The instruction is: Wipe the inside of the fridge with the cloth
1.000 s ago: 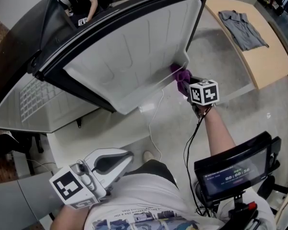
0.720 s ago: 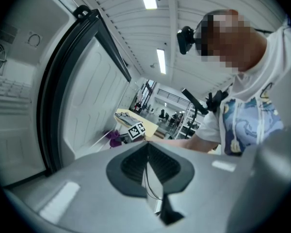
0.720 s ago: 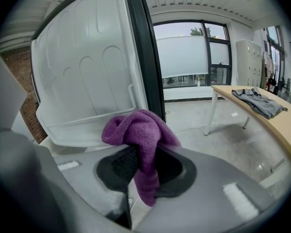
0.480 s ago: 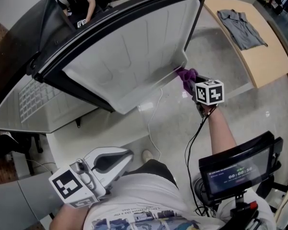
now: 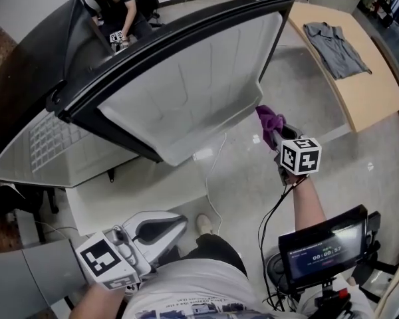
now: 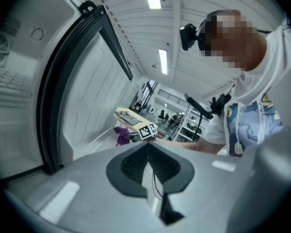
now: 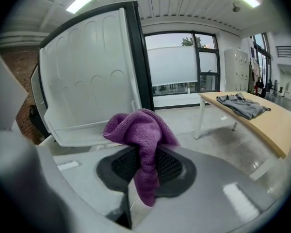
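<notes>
The fridge door stands open, its white ribbed liner facing me. My right gripper is shut on a purple cloth, a short way right of the door's lower corner and apart from it. In the right gripper view the cloth bunches above the jaws and one end hangs between them, with the door liner beyond on the left. My left gripper is held low by my body, shut with nothing in it. The left gripper view shows the cloth far off.
A wooden table with a grey shirt stands at the right. A white cable trails over the floor below the door. A small screen sits at lower right. The fridge's inside with a wire shelf lies at left. Another person stands behind.
My right gripper has drawn the cloth away from the door's lower shelf corner, to the right and toward me. The left gripper has stayed low and shut.
</notes>
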